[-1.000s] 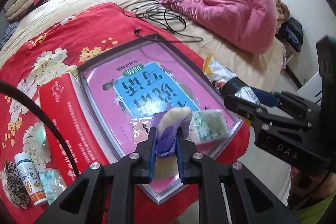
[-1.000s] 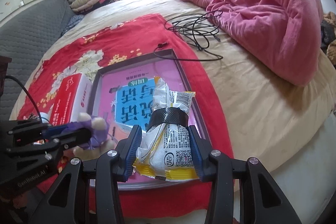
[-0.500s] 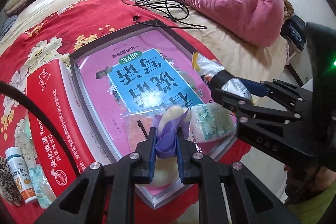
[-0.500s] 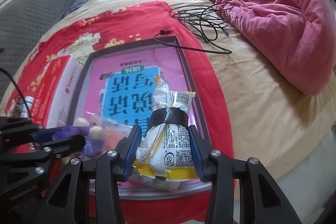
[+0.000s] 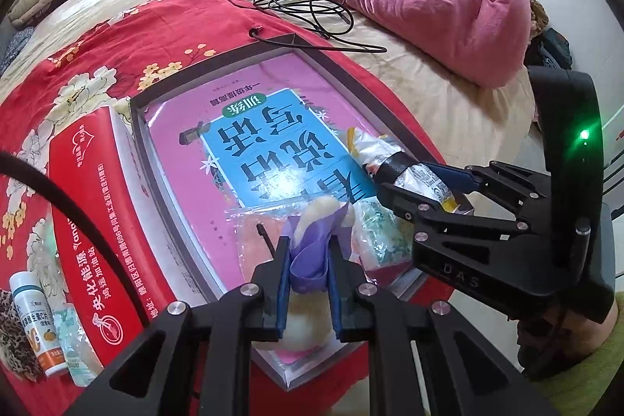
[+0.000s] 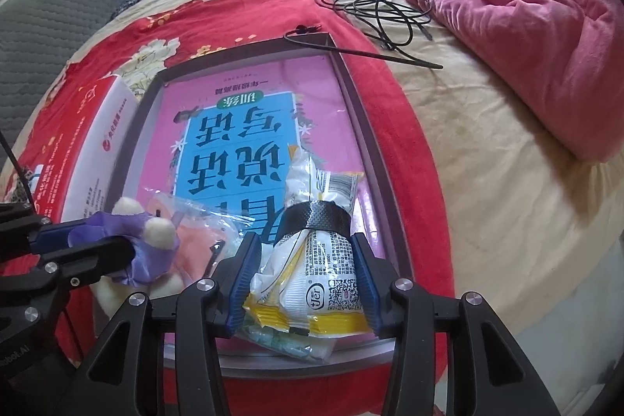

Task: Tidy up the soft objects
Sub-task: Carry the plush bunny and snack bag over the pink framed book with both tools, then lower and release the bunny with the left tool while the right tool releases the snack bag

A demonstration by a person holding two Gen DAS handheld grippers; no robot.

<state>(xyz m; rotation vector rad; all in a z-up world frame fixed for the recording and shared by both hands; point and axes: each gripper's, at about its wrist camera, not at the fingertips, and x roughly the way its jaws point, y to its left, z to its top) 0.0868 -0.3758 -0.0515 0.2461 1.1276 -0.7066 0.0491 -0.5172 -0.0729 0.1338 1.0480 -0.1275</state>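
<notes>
To drop both into the tray, the left gripper grips the plush toy at seven o'clock while the right gripper, jaws just easing apart, cradles the snack packet at five.

The small white bottle's label is too small to read.

A wide bed covered in a beige sheet carries everything. A crumpled pink quilt is heaped along its far right side, with a loose tangle of black cable beside it on the sheet. A red floral cloth is spread over the near left part. On that cloth lie 1 dark-rimmed tray, 1 red carton just beside it, and 1 small white bottle.
</notes>
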